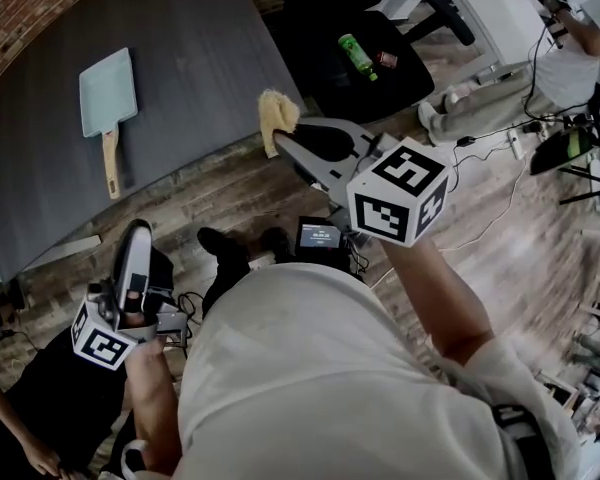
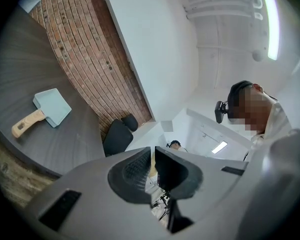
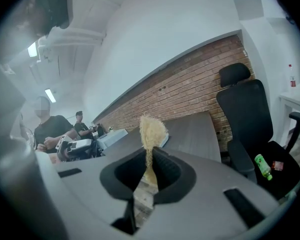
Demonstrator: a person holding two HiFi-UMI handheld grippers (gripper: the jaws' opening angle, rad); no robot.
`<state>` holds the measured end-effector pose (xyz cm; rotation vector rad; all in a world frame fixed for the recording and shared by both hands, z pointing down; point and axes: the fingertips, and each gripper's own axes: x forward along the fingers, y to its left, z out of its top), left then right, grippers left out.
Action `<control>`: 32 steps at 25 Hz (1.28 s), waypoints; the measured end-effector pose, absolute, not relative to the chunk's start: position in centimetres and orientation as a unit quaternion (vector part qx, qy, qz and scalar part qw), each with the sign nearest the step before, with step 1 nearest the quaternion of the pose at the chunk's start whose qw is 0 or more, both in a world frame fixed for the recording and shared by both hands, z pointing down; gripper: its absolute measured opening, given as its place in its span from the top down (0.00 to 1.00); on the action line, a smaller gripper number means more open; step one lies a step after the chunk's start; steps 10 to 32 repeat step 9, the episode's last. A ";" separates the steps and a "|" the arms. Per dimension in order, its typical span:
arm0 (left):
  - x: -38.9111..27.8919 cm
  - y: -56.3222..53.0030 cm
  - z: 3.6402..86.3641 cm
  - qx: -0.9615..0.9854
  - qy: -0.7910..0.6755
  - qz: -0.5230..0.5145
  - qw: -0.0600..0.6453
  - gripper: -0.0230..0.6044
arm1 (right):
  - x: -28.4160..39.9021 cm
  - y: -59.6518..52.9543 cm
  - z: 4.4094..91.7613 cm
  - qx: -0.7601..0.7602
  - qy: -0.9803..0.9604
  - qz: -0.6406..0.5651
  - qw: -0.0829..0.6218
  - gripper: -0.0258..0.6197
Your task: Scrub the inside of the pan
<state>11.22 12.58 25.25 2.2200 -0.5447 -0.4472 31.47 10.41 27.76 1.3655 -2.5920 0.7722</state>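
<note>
A pale blue square pan (image 1: 108,90) with a wooden handle lies flat on the dark grey table (image 1: 200,58); it also shows at the left of the left gripper view as the pan (image 2: 52,107). My right gripper (image 1: 280,140) is held over the wooden floor, off the table's edge, shut on a fluffy yellow scrubber (image 1: 277,116). In the right gripper view the scrubber (image 3: 152,132) sticks up from between the jaws of the right gripper (image 3: 150,165). My left gripper (image 1: 136,234) hangs low at the left, apart from the table, shut and empty, as the left gripper (image 2: 153,168) view confirms.
A black office chair (image 1: 380,78) stands beside the table with a green bottle (image 1: 358,56) on its seat. Cables and a small screen device (image 1: 319,236) lie on the wooden floor. Seated people are at the far right and lower left. A brick wall backs the table.
</note>
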 end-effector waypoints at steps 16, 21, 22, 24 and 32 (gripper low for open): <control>12.4 13.6 25.4 0.871 -0.213 -0.190 0.399 0.91 | 32.7 11.6 28.5 0.452 -0.853 0.256 0.061 0.90; 12.4 13.6 25.4 0.871 -0.213 -0.190 0.399 0.91 | 32.7 11.6 28.5 0.452 -0.853 0.256 0.061 0.90; 12.4 13.6 25.4 0.871 -0.213 -0.190 0.399 0.91 | 32.7 11.6 28.5 0.452 -0.853 0.256 0.061 0.90; 12.4 13.6 25.4 0.871 -0.213 -0.190 0.399 0.91 | 32.7 11.6 28.5 0.452 -0.853 0.256 0.061 0.90; 12.4 13.6 25.4 0.871 -0.213 -0.190 0.399 0.91 | 32.7 11.6 28.5 0.452 -0.853 0.256 0.061 0.90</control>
